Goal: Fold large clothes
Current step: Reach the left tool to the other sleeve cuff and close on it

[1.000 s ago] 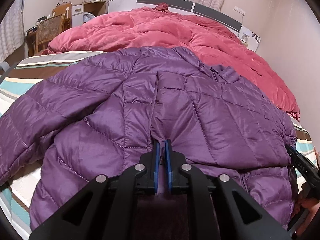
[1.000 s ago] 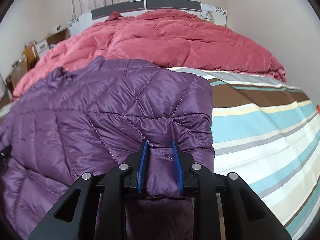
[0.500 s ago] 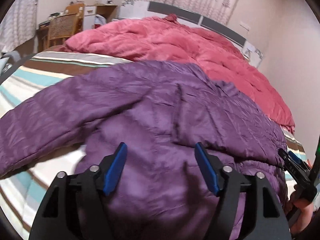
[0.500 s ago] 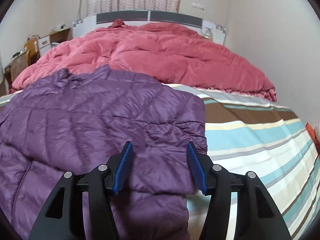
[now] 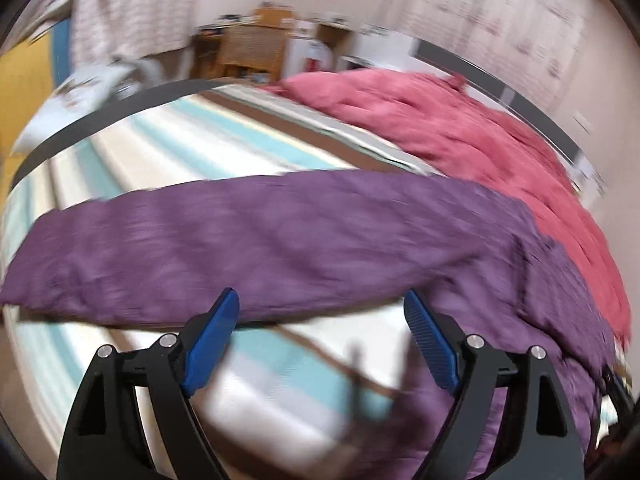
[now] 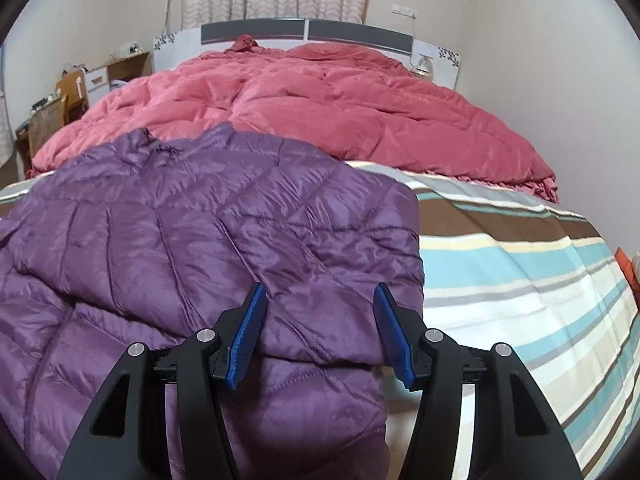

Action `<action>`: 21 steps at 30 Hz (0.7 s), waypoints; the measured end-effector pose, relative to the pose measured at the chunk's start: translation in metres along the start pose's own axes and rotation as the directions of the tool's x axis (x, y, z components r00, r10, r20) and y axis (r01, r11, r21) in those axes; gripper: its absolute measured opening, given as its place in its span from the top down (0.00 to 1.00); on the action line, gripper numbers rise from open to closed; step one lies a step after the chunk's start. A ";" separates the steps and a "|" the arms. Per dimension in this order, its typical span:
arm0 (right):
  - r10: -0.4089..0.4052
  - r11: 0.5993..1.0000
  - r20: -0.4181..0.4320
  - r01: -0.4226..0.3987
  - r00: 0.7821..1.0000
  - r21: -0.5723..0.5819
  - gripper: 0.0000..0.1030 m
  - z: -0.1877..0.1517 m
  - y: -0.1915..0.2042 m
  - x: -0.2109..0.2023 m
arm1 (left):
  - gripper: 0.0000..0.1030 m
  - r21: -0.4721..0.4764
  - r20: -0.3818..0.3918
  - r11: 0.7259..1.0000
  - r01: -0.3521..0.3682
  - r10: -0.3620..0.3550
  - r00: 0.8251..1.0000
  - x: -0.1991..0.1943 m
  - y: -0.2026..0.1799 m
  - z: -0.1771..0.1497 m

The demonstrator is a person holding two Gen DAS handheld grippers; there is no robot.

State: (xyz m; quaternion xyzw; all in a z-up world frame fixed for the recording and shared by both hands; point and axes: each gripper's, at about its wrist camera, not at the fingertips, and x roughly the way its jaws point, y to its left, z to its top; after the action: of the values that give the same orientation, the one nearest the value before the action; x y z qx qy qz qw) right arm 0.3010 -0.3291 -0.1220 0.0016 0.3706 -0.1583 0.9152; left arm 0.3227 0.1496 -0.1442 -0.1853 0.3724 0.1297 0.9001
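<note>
A purple quilted puffer jacket lies on the striped bed, its right side folded over onto the body. My right gripper is open and empty just above the folded edge of the jacket. In the blurred left wrist view the jacket's left sleeve stretches out flat across the striped sheet. My left gripper is open and empty, just in front of the sleeve.
A crumpled pink duvet covers the head half of the bed, behind the jacket. The striped sheet shows to the right. A wooden chair and desk stand beside the bed. A headboard and curtains are behind.
Both grippers let go of the jacket and opened wide. The left gripper swung left toward the outstretched sleeve; the right gripper drew back slightly.
</note>
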 end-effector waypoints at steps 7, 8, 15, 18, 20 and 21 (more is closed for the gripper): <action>0.000 1.000 -0.061 0.001 0.998 0.011 0.46 -0.004 0.000 0.019 | 0.22 -0.267 -0.028 0.958 -0.101 0.097 0.995 0.005 0.076 -0.005; -0.011 1.000 -0.061 0.011 0.998 0.000 0.46 -0.004 0.003 0.020 | 0.23 -0.287 -0.032 0.952 -0.109 0.105 0.994 0.005 0.082 -0.007; -0.014 1.000 -0.058 0.014 0.998 -0.001 0.46 -0.007 0.004 0.022 | 0.39 -0.431 -0.036 0.893 -0.129 0.126 0.991 0.012 0.114 -0.022; -0.006 1.000 -0.057 0.006 0.998 0.008 0.46 -0.007 0.002 0.022 | 0.44 -0.490 -0.033 0.863 -0.123 0.123 0.992 0.011 0.120 -0.025; -0.007 1.000 -0.057 0.008 0.998 0.007 0.46 -0.007 0.002 0.022 | 0.44 -0.555 -0.013 0.826 -0.102 0.114 0.993 0.006 0.129 -0.028; -0.009 1.000 -0.056 0.009 0.998 0.006 0.46 -0.007 0.002 0.022 | 0.44 -0.583 0.001 0.808 -0.083 0.103 0.995 0.008 0.133 -0.028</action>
State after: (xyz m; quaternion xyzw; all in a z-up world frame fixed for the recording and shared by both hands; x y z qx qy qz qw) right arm 0.3117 -0.3325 -0.1423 0.0071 0.3956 -0.1634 0.9038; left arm 0.2616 0.2578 -0.2000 -0.4311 0.3089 0.2842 0.7988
